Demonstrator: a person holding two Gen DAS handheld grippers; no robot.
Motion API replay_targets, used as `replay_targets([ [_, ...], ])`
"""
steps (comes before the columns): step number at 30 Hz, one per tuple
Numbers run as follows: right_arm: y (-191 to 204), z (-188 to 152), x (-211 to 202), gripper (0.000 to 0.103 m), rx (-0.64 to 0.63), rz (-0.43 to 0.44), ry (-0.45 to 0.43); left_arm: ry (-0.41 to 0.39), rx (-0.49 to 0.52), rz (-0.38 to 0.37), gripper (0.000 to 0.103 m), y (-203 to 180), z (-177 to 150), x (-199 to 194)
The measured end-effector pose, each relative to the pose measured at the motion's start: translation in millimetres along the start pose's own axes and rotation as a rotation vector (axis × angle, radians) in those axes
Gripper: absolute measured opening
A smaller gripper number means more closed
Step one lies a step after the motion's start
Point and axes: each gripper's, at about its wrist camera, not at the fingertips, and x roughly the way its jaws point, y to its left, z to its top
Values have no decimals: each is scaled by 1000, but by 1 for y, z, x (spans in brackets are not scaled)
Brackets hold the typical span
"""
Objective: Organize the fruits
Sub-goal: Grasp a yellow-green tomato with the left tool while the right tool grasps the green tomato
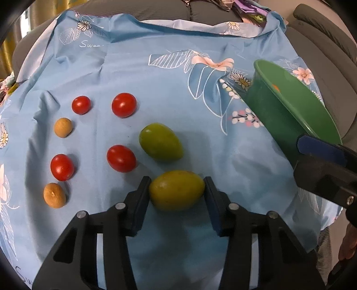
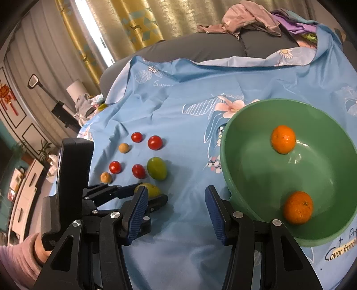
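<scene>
My left gripper (image 1: pixel 176 181) is shut on a yellow-green oval fruit (image 1: pixel 176 189) lying on the blue flowered cloth (image 1: pixel 133 67); both pads touch its sides. A second green fruit (image 1: pixel 160 145) lies just beyond it. Several red tomatoes (image 1: pixel 123 104) and two small tan fruits (image 1: pixel 63 127) lie to the left. The green bowl (image 2: pixel 245 178) stands at the right and holds two oranges (image 2: pixel 283 138). My right gripper (image 2: pixel 175 191) is open beside the bowl's near-left wall, with only cloth between its fingers. In the right wrist view the left gripper (image 2: pixel 154 197) partly hides its fruit (image 2: pixel 151 189).
The cloth covers a grey sofa (image 2: pixel 189 49) with a pile of clothes (image 2: pixel 256 17) at the back. Curtains (image 2: pixel 133 22) hang behind. A hand in a pink sleeve (image 2: pixel 15 256) holds the left gripper. Bare cloth stretches between the fruits and the bowl.
</scene>
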Motion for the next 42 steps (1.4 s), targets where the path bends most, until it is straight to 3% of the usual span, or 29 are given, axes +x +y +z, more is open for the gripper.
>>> replay_targets([
  [12,26,6,21,53,-84,44,32,-87,-94,71,47,67,-11,-54],
  [17,41,13,50,53,-151,1,75,-119,-134,74,47,82,-14,-68],
  [22,46,22,83,53,-195,-54,136,-132,-122,63,47,84,-18,-73],
  [31,48,30,115,53,-227,-66,209,-128,-111,46,47,86,-17,-69],
  [34,50,29,123,37,-240,-68,225,-124,-110,47,47,88,-18,-68],
  [42,52,22,109,36,-243,-63,190,-124,-93,59,47,85,-19,-72],
])
